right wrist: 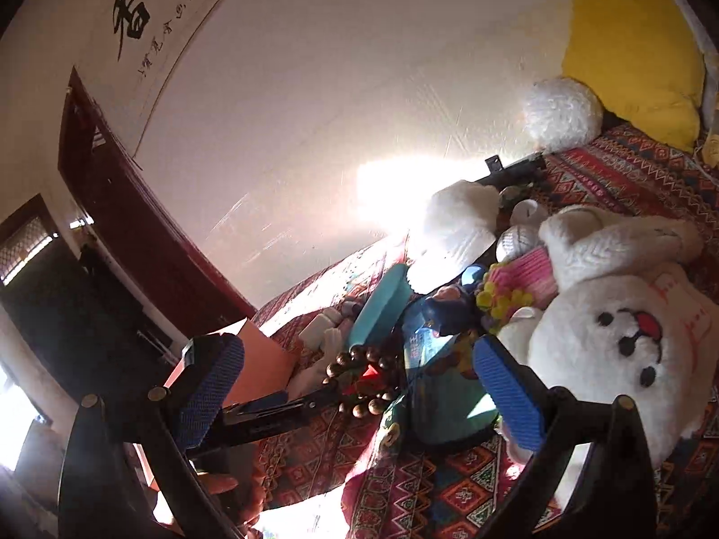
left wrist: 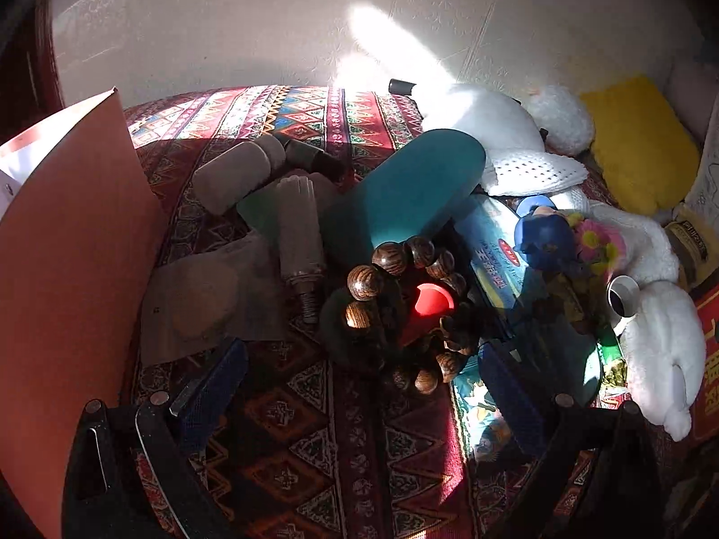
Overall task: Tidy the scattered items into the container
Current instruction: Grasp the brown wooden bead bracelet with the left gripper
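A bracelet of brown wooden beads [left wrist: 395, 269] lies on the patterned cloth around a red cap [left wrist: 431, 301]. My left gripper [left wrist: 359, 395] stands open just short of it, with one blue pad to each side and nothing held. An orange paper bag [left wrist: 67, 269] stands upright at the left. In the right wrist view my right gripper [right wrist: 359, 386] is open and empty above the pile. There the bracelet [right wrist: 359, 357] lies ahead, with a finger of the left gripper [right wrist: 269, 411] reaching toward it and the orange bag [right wrist: 265, 359] behind.
A teal case [left wrist: 404, 193], grey cylinders [left wrist: 299, 233], a blue packet [left wrist: 494, 242], a blue figure [left wrist: 543, 238] and white plush toys [left wrist: 660, 341] crowd the cloth. A large white plush bear [right wrist: 620, 337] lies at the right, a yellow cushion [right wrist: 629, 45] by the wall.
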A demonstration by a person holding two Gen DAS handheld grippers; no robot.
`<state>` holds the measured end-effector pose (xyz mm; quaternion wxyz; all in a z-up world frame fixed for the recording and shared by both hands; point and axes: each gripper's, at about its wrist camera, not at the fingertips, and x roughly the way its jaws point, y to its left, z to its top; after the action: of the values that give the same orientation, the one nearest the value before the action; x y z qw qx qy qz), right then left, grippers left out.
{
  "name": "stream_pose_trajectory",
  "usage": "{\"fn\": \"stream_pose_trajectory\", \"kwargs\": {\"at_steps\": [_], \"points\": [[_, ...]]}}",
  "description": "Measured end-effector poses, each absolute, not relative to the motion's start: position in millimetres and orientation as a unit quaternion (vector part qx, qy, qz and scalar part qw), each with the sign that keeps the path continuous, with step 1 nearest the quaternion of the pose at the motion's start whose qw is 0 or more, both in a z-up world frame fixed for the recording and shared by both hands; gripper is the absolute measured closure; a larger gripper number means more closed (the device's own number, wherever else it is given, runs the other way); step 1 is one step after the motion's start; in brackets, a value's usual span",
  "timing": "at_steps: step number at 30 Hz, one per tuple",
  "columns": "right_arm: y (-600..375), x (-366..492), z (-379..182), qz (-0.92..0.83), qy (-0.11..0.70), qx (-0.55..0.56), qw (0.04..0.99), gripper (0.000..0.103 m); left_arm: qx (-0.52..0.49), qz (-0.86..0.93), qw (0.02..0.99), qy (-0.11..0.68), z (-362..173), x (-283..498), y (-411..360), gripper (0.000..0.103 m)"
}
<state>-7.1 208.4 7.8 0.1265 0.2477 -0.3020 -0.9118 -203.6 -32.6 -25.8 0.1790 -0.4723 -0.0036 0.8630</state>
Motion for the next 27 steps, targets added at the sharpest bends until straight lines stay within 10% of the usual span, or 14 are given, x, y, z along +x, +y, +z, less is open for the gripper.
{"fn": "stream_pose_trajectory", "kwargs": {"at_steps": [2,5,8,11,17,27], "points": [[201,-19,-7,-0.889,-0.326,0.279,0.16,0.001,-0.475,0.863,0.173,-0.007,-36,-210,-31,0.001],[193,-36,-43,-0.837,-0.39,0.34,0.177,0.002,-0.489,0.855,0.172,-0.029,-46,-216,-34,0.071],[186,-49,-83,-0.795,-0.429,0.394,0.168,0.024,-0.488,0.855,0.165,-0.063,-44,-217,-45,0.087],[181,-59,-112,-0.779,-0.436,0.427,0.146,0.049,-0.493,0.845,0.179,-0.107,-38,-215,-58,0.088],[165,-70,-126,-0.783,-0.411,0.447,0.137,0.058,-0.503,0.812,0.229,-0.19,-22,-198,-78,0.088],[147,-61,-105,-0.829,-0.304,0.45,0.136,0.028,-0.507,0.762,0.277,-0.291,-12,-172,-105,0.088]]}}
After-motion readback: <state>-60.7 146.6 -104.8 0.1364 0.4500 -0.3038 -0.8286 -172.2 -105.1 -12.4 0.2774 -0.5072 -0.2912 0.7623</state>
